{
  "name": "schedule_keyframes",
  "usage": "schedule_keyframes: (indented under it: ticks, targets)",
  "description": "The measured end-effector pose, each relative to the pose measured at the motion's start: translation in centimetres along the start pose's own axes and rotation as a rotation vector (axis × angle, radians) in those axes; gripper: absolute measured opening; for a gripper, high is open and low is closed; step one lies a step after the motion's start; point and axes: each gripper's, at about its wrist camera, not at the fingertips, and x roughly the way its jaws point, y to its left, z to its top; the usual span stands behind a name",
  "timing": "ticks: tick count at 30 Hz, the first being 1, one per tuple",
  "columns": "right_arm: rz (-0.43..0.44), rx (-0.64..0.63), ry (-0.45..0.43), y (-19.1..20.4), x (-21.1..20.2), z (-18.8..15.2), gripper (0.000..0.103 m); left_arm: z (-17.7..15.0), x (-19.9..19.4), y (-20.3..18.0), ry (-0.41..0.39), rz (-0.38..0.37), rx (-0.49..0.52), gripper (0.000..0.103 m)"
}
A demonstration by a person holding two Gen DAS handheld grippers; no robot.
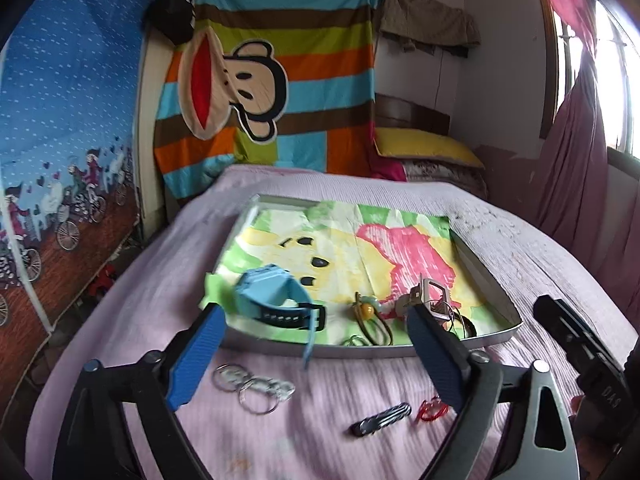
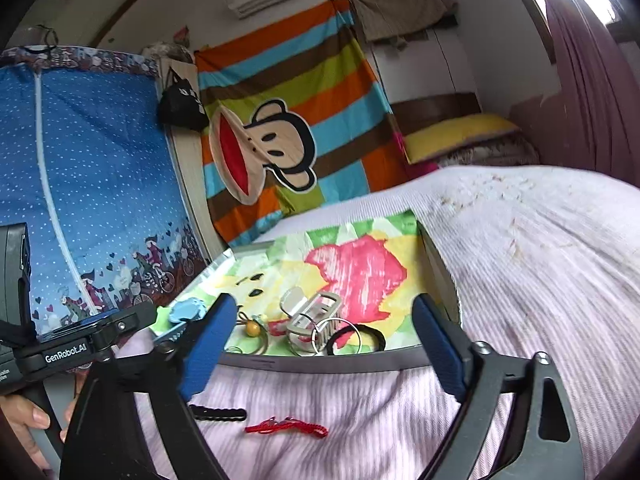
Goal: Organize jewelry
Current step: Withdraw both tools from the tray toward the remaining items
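Both grippers' fingers gape empty; the left gripper (image 1: 316,344) should lower squarely over the clear ring cluster (image 1: 252,386) on the bed.

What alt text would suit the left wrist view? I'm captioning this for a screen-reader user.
The open left gripper hovers at the near edge of a shallow metal tray on a pink bedspread; a light blue watch lies in the tray beside hair ties and a clip. Metal rings, a dark clip and red cord lie outside it.
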Motion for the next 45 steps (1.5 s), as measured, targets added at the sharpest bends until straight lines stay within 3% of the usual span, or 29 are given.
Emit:
schedule_keyframes:
  ticks: [5, 12, 18, 29, 45]
  targets:
    - [0.026, -0.052, -0.039, 1.3, -2.5, -0.1, 0.101, -0.8, -2.6, 1.0, -0.05, 0.017, 0.009, 0.101]
    - [0.026, -0.153, -0.055, 3.1, -4.6, -1.0, 0.101, -2.8, -5.3, 2.8, -0.085, 0.033, 0.009, 0.103]
    - [0.021, -0.162, -0.011, 3.3, -5.4, -2.4, 0.101, -5.1, -6.1, 3.8, -0.084, 0.063, 0.032, 0.103]
    - [0.013, -0.186, 0.056, 3.3, -4.8, -3.6, 0.101, -6.5, -5.5, 5.2, -0.013, 0.049, 0.011, 0.103]
    - [-0.044, -0.185, 0.252, 3.3, -0.4, -5.6, 0.101, -7.6, -2.6, 6.2, 0.139, 0.05, -0.036, 0.103]
